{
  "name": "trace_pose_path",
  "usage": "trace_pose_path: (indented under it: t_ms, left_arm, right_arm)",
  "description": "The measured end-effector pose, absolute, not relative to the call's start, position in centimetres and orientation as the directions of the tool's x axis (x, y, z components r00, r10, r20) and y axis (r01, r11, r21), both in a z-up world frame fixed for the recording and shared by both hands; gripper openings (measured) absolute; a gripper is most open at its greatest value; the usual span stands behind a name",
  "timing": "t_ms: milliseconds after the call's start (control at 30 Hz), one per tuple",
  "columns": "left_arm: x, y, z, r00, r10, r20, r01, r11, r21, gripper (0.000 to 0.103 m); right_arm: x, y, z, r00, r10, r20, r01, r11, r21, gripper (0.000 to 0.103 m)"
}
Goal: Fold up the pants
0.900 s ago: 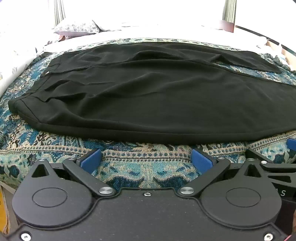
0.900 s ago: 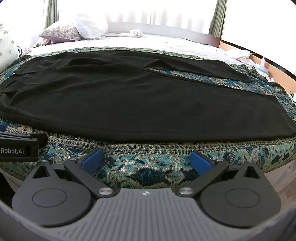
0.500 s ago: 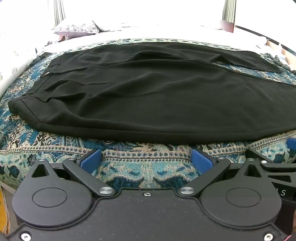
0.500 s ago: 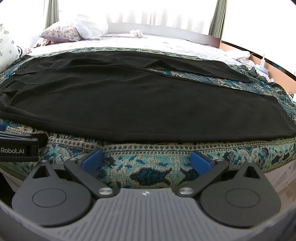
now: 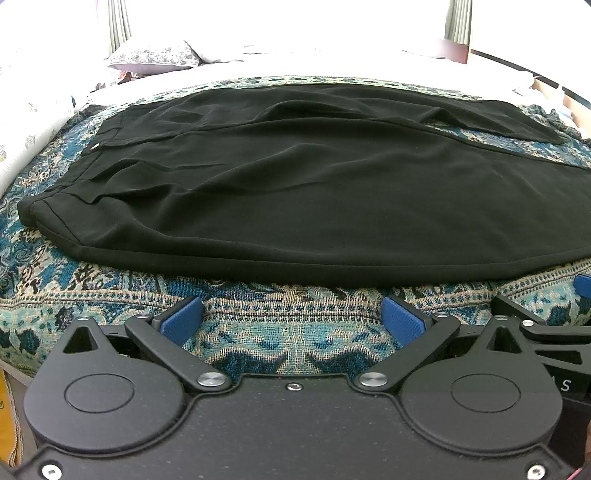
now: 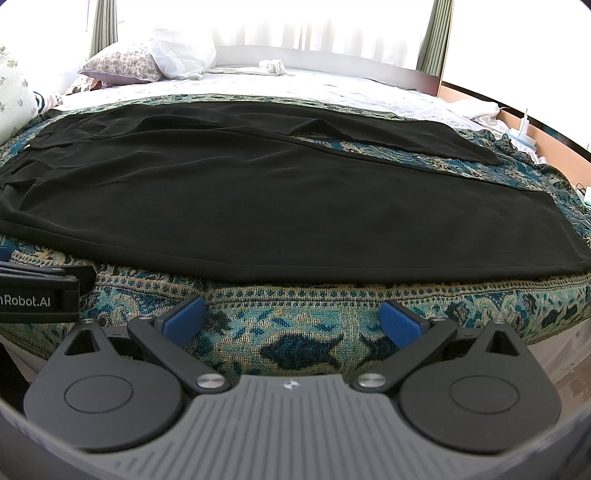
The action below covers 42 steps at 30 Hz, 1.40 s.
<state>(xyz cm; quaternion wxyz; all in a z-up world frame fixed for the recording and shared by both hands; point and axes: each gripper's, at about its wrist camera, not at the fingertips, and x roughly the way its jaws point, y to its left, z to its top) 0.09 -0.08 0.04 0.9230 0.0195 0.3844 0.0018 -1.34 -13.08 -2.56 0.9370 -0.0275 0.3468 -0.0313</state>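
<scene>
Patterned bedspread (image 5: 258, 314) under flat black pants (image 5: 314, 192)

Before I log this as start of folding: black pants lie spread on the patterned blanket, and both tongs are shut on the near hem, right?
Not quite. The black pants do lie spread on the patterned blanket, but both wrist views show the left tongs and right tongs open, short of the hem.

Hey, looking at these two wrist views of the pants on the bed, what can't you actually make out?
- Black pants, left wrist view: leg ends cut off by the right edge.
- Black pants, right wrist view: waistband cut off by the left edge.
- Window, both views: overexposed, nothing outside visible.
- White bundle by the headboard, right wrist view: too small to identify.
- Items beside the bed, right wrist view: small, distorted at the rim.
</scene>
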Motion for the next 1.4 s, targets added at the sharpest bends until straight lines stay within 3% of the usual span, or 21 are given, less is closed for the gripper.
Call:
trace_pose_path:
  t_ms: [1400]
  left_arm:
    - [0.01, -0.12, -0.02, 0.706, 0.021, -0.708, 0.012, 0.999, 0.042, 0.103]
  right_arm:
    - [-1.41, -12.85, -2.47, 0.759, -0.08, -0.646, 0.04, 0.996, -0.076, 0.103]
